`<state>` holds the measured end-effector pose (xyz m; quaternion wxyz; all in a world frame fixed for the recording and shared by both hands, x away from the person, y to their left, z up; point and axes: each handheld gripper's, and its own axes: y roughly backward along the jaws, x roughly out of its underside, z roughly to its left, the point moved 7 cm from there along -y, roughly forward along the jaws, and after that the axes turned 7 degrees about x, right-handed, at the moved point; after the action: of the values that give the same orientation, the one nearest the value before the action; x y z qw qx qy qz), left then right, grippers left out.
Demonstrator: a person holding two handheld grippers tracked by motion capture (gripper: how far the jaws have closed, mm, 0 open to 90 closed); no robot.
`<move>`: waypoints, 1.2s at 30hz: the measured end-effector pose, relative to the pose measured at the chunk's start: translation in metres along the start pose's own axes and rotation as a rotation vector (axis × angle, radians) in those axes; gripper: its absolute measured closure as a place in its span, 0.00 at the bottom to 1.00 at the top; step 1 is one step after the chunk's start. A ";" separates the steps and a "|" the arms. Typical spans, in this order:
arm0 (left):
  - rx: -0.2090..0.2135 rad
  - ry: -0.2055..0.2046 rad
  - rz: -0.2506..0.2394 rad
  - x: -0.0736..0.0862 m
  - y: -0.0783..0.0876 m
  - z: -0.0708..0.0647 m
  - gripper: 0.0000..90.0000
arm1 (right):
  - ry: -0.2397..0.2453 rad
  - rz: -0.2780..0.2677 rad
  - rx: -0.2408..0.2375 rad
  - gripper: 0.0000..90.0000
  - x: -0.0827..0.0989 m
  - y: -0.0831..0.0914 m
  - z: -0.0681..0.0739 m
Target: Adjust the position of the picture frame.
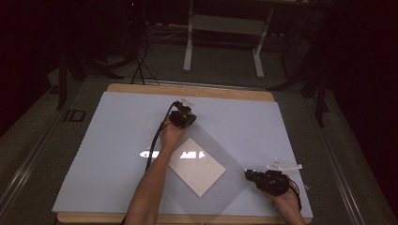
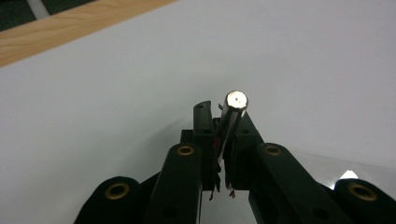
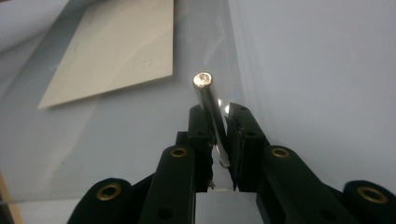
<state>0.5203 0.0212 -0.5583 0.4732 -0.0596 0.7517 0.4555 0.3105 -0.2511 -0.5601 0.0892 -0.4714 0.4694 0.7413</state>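
A clear plastic sheet (image 1: 233, 185) lies cornerwise on the pale mat (image 1: 112, 136), with a white card (image 1: 196, 167) at its middle. My left gripper (image 1: 184, 112) stands at the sheet's far corner. In the left gripper view that gripper (image 2: 224, 112) is shut on a shiny metal rod (image 2: 236, 101) that sticks out past its jaws. My right gripper (image 1: 248, 175) is at the sheet's near right corner. There the gripper (image 3: 219, 114) clamps a like metal rod (image 3: 203, 80), above the clear sheet (image 3: 93, 154) and the card (image 3: 116, 46).
The mat covers a wooden tabletop whose edge (image 1: 187, 90) shows at the back and also runs across the corner (image 2: 70, 28) of the left gripper view. Beyond the table, white desk legs (image 1: 188, 47) and cables (image 1: 141, 65) stand on a dark floor.
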 end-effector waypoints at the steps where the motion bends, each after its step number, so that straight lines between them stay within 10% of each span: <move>1: -0.004 0.006 0.001 0.000 0.005 0.004 0.94 | 0.001 -0.003 0.000 0.89 -0.003 -0.001 0.000; 20: -0.082 0.065 -0.088 0.007 0.082 0.053 0.94 | -0.016 -0.067 0.029 0.87 -0.098 -0.034 -0.033; 36: -0.109 0.049 0.028 0.064 0.109 0.066 0.93 | -0.040 0.066 0.069 0.89 -0.127 -0.114 -0.058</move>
<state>0.4717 0.1548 -0.5477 0.4440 -0.0858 0.7380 0.5008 0.4805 -0.1951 -0.5374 0.0903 -0.4375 0.5079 0.7365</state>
